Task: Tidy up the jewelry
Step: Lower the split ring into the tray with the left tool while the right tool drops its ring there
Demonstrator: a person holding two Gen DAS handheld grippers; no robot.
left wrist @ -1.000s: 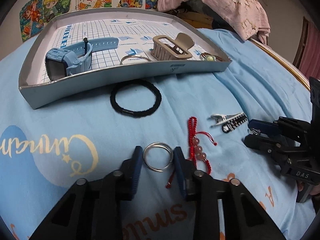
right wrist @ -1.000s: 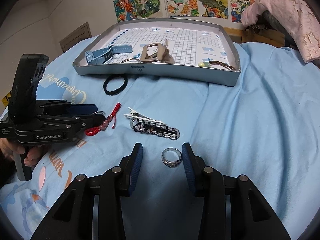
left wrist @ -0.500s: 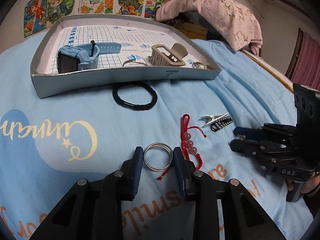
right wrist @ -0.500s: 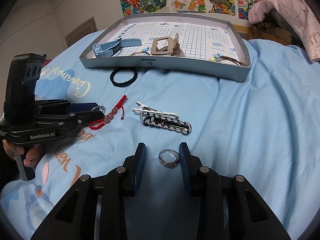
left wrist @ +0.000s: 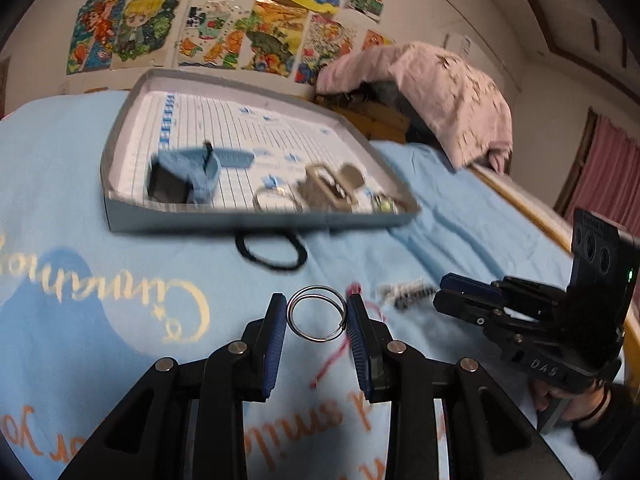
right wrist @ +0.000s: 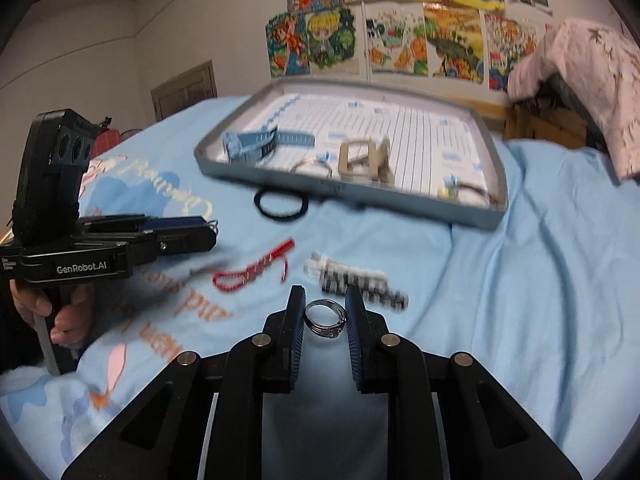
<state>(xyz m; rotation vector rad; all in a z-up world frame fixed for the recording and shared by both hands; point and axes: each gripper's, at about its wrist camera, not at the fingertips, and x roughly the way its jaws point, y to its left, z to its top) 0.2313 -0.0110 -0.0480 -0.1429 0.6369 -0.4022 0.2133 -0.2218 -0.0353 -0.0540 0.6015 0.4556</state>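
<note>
over blue bedding, left tongs (left wrist: pixel 317 314) pinch a wire hoop (left wrist: pixel 317 313); right tongs (right wrist: pixel 325 314) pinch a silver ring (right wrist: pixel 325 317)

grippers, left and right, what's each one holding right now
left gripper: shut on the wire ring.
right gripper: shut on the silver finger ring.

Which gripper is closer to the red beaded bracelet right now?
Left. The left gripper is directly above the red beaded bracelet; the right gripper sits farther off, beyond the hair clip.
</note>
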